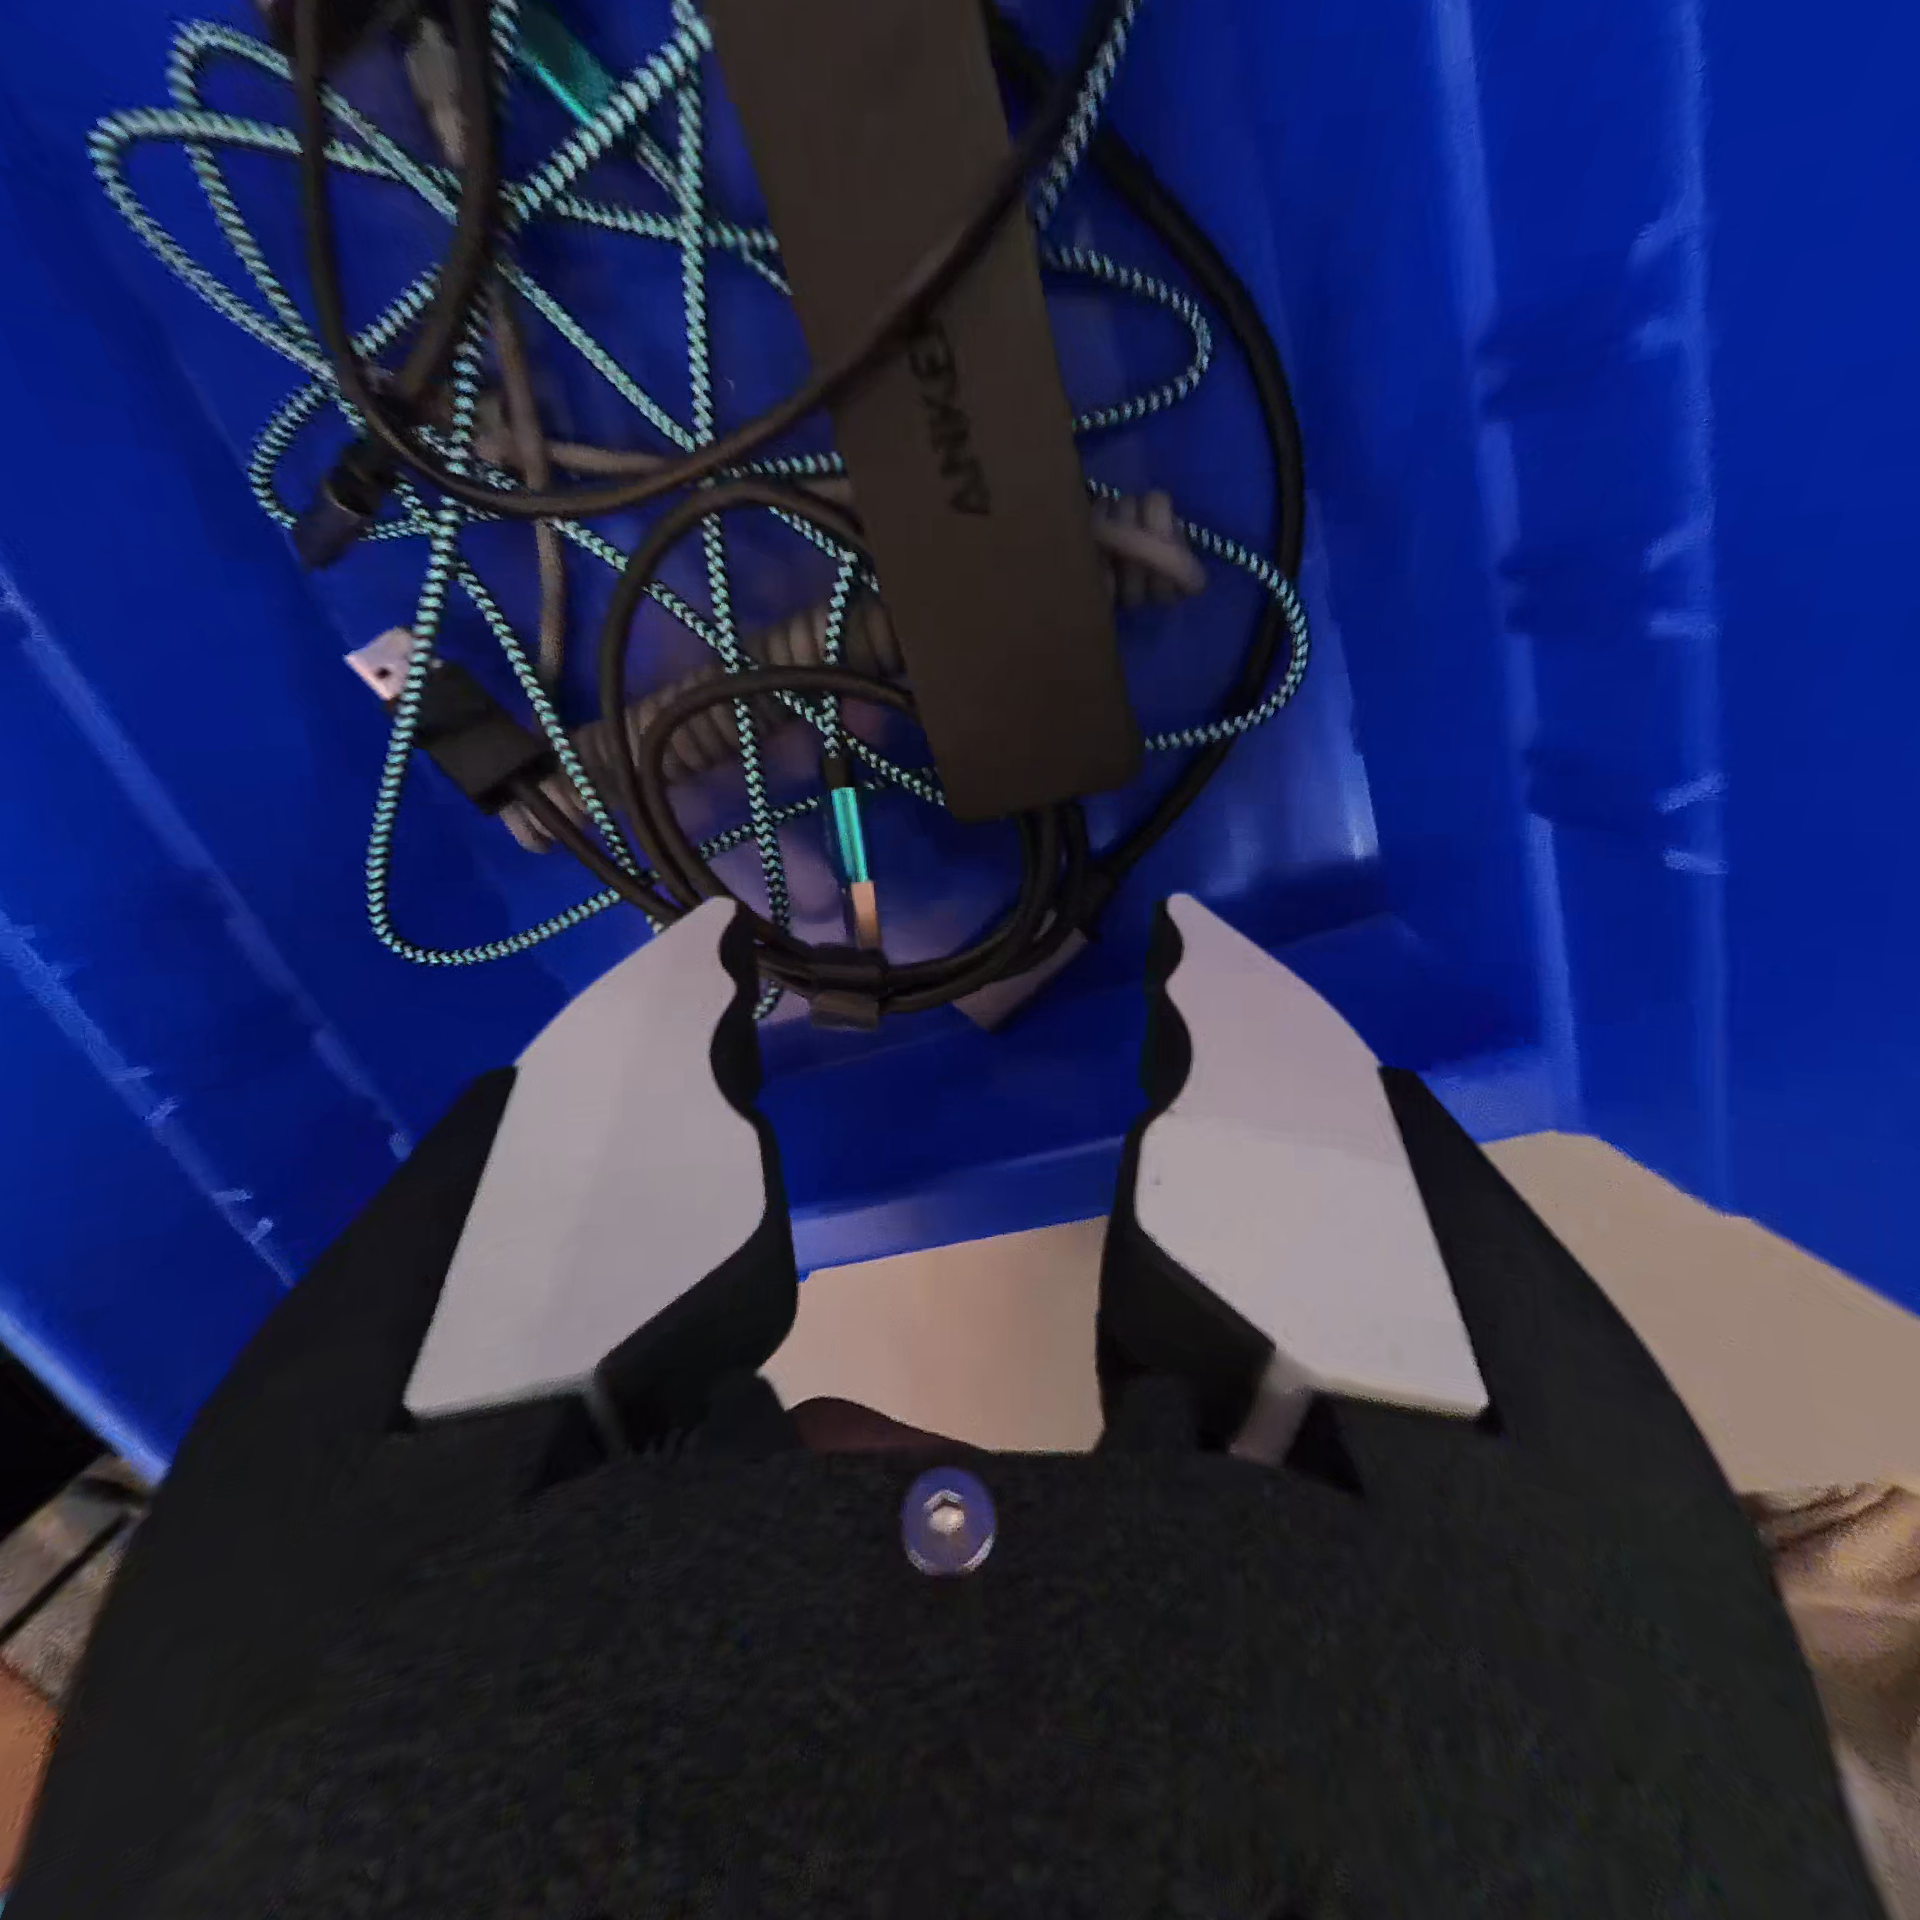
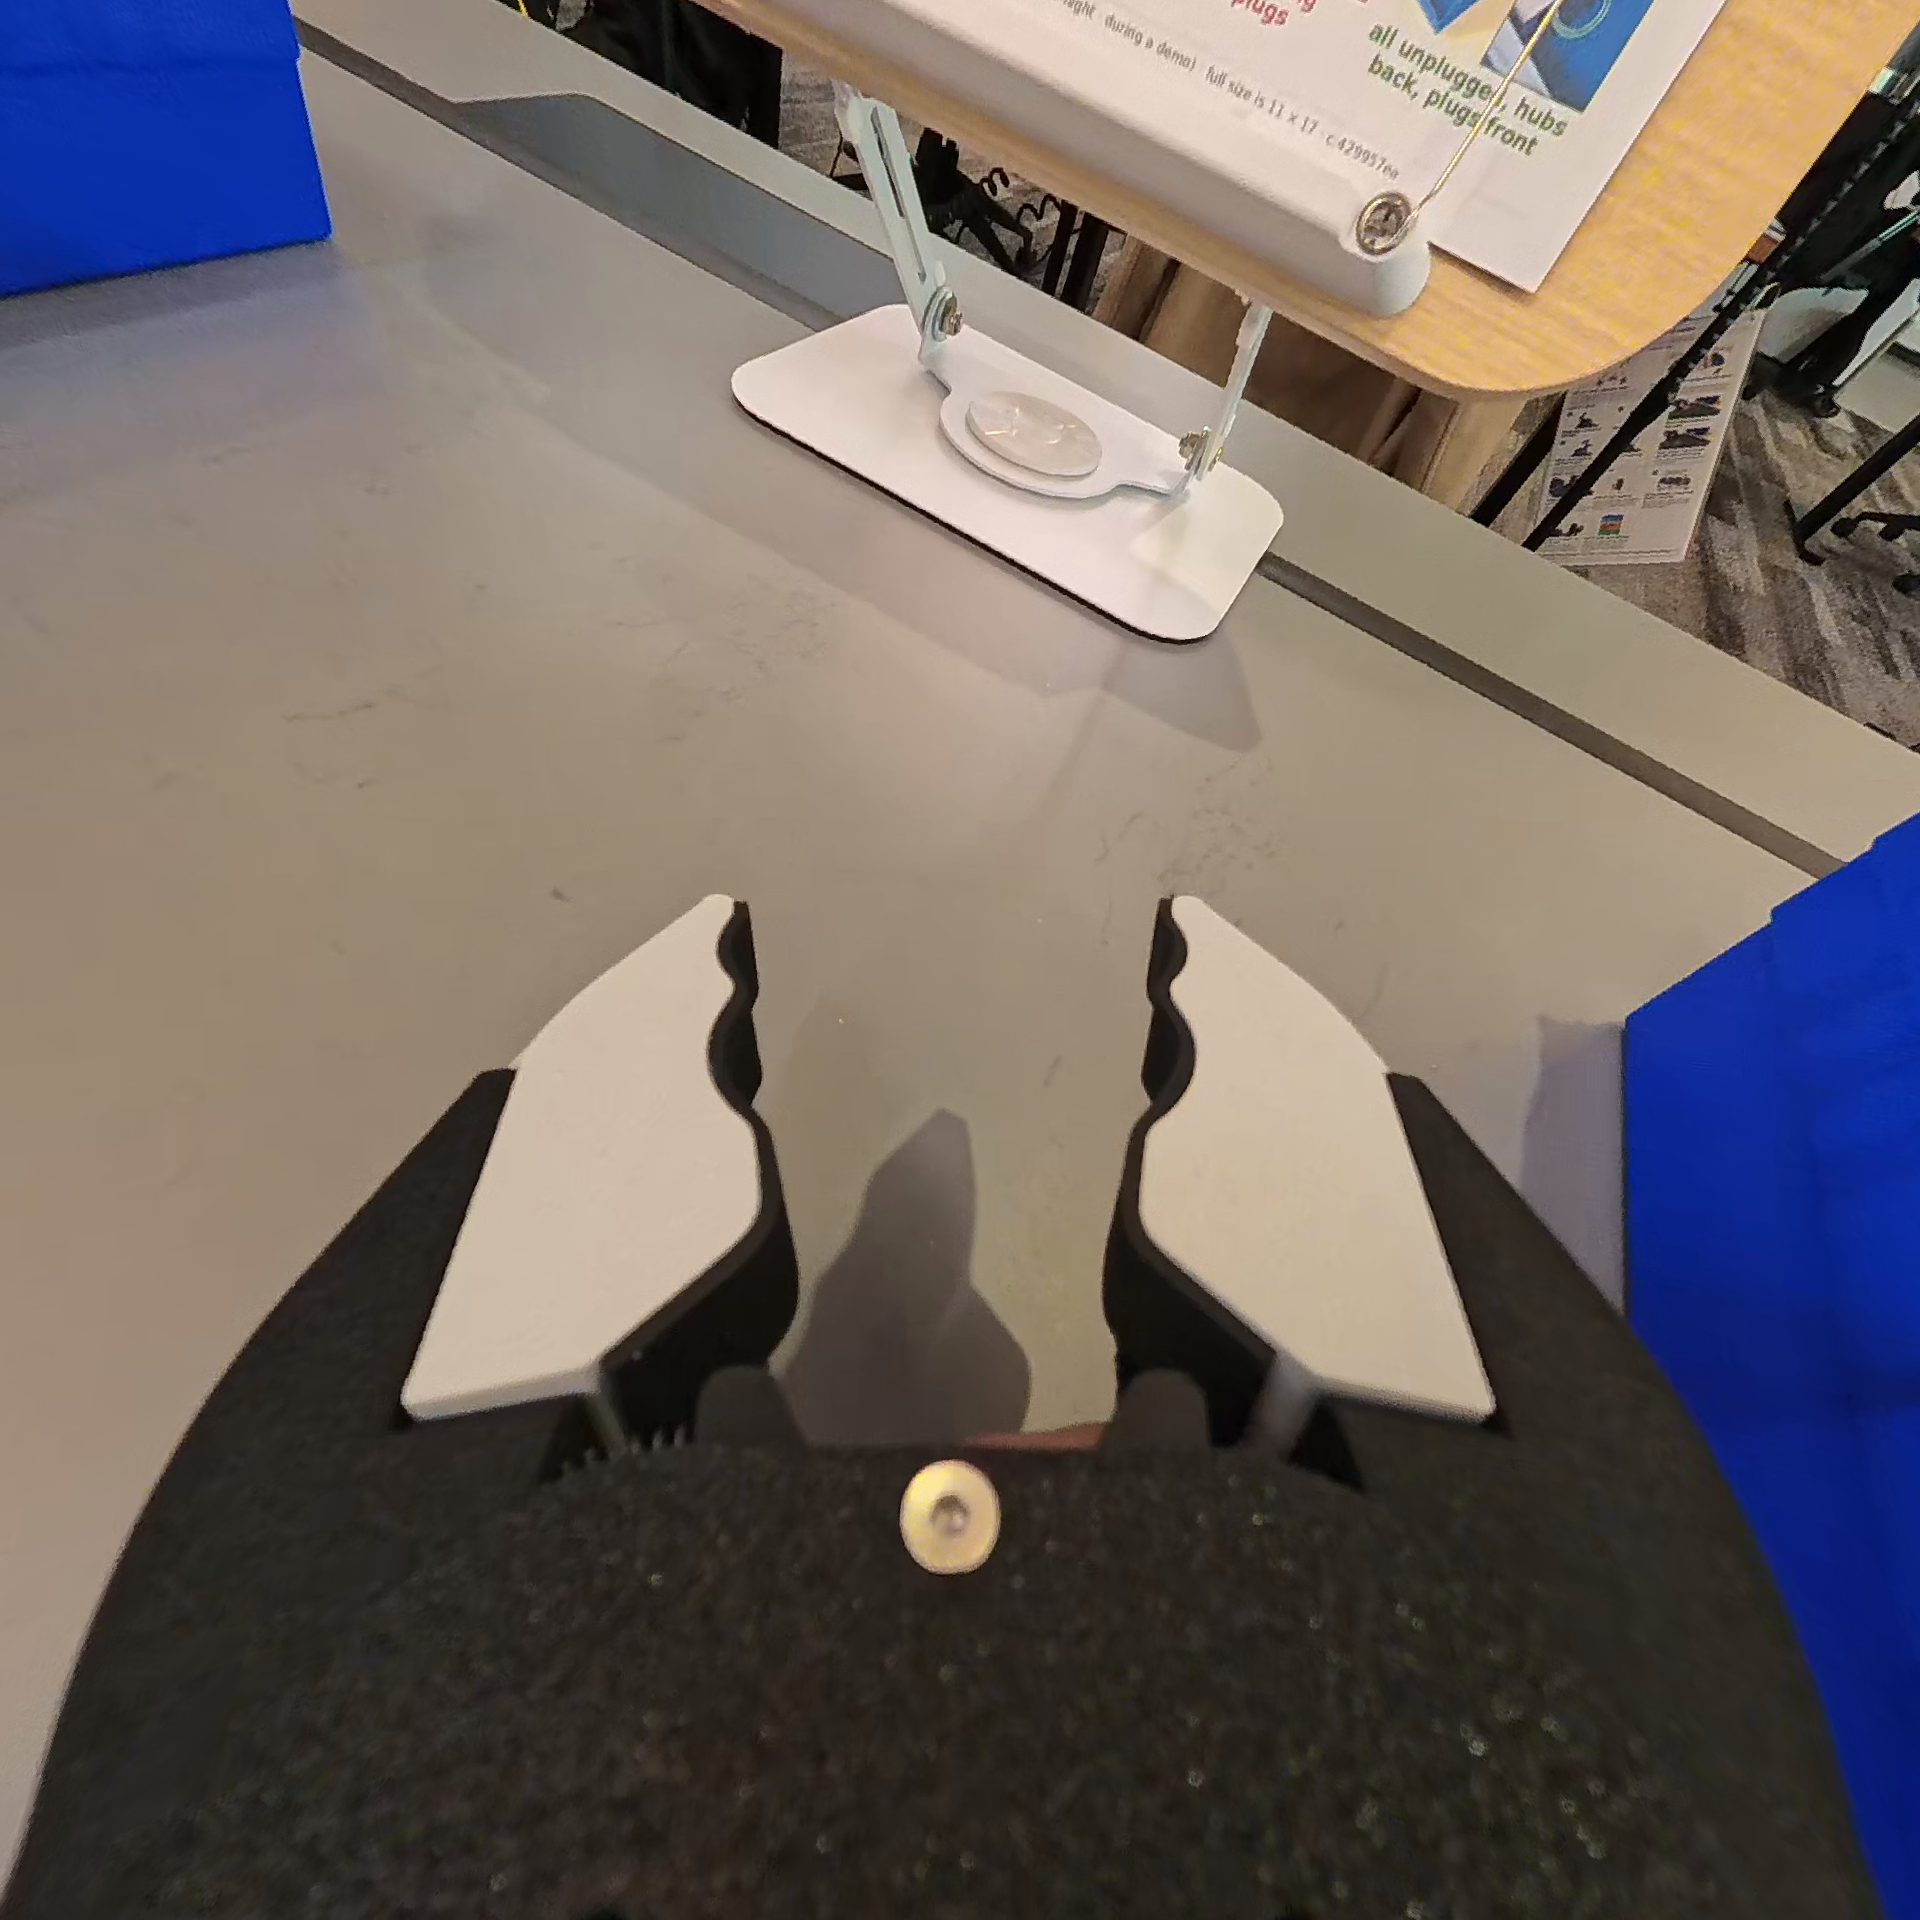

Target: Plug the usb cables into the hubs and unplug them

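In the left wrist view a blue bin [image 1: 1558, 520] holds a tangle of cables. A long dark grey hub [image 1: 935, 416] lies on top of them. Teal-and-black braided cables [image 1: 436, 644] loop around it, and one teal plug with a metal tip [image 1: 854, 862] points toward me. A bundled black cable [image 1: 935, 971] lies just beyond my fingertips. My left gripper [image 1: 951, 925] is open above this bundle, with its pads apart and nothing pressed between them. My right gripper [image 2: 951, 925] is open and empty over the grey table [image 2: 520, 727].
A white stand [image 2: 997, 457] holding a sheet with pictures and writing stands at the table's far edge. Blue bins sit at the far left [image 2: 145, 135] and at the right [image 2: 1787, 1247]. A wooden board [image 2: 1507, 312] is behind the stand.
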Demonstrator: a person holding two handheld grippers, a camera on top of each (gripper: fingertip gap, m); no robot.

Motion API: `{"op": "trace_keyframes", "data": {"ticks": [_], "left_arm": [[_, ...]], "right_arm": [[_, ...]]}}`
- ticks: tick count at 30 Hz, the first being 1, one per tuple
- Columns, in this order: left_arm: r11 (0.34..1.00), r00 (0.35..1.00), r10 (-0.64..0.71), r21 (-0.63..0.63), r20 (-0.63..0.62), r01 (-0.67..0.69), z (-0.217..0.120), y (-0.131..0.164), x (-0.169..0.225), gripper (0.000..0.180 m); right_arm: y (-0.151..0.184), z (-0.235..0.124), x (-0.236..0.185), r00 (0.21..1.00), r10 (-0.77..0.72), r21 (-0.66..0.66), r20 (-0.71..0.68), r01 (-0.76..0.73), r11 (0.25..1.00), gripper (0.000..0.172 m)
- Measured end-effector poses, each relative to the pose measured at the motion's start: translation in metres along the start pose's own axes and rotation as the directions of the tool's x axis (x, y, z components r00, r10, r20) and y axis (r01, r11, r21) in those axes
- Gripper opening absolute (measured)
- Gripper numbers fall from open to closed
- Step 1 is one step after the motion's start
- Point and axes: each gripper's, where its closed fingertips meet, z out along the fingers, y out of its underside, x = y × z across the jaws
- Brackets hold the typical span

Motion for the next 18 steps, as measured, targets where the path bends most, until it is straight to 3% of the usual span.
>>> {"op": "trace_keyframes", "data": {"ticks": [1, 3, 7, 10, 14, 18], "left_arm": [[1.000, 1.000, 0.023, -0.019, 0.009, -0.023, 0.003, 0.003, -0.001, 0.065], [0.999, 0.998, 0.041, -0.023, -0.049, -0.043, 0.003, 0.002, 0.007, 0.021], [0.995, 0.998, 0.064, -0.074, -0.026, -0.065, 0.005, 0.004, 0.000, 0.010], [0.997, 0.996, 0.074, -0.016, 0.046, -0.073, -0.004, -0.008, -0.011, 0.008], [0.989, 0.991, 0.073, 0.118, 0.113, -0.087, -0.046, -0.027, -0.014, 0.006], [0.966, 0.970, 0.089, 0.219, 0.228, -0.140, -0.111, -0.046, -0.017, 0.003]], "right_arm": [[0.000, 0.000, 0.000, 1.000, -0.002, -0.001, -0.001, 0.002, 1.000, 0.072], [0.000, 0.000, -0.001, 1.000, -0.009, -0.004, -0.002, 0.009, 1.000, 0.072], [0.001, 0.001, -0.001, 1.000, -0.016, -0.009, -0.005, 0.016, 1.000, 0.072], [0.002, 0.001, 0.000, 1.000, -0.013, -0.010, -0.006, 0.013, 1.000, 0.071], [0.002, 0.001, 0.001, 1.000, -0.011, -0.010, -0.006, 0.011, 1.000, 0.071], [0.002, 0.001, 0.000, 1.000, -0.020, -0.011, -0.007, 0.020, 1.000, 0.070]]}}
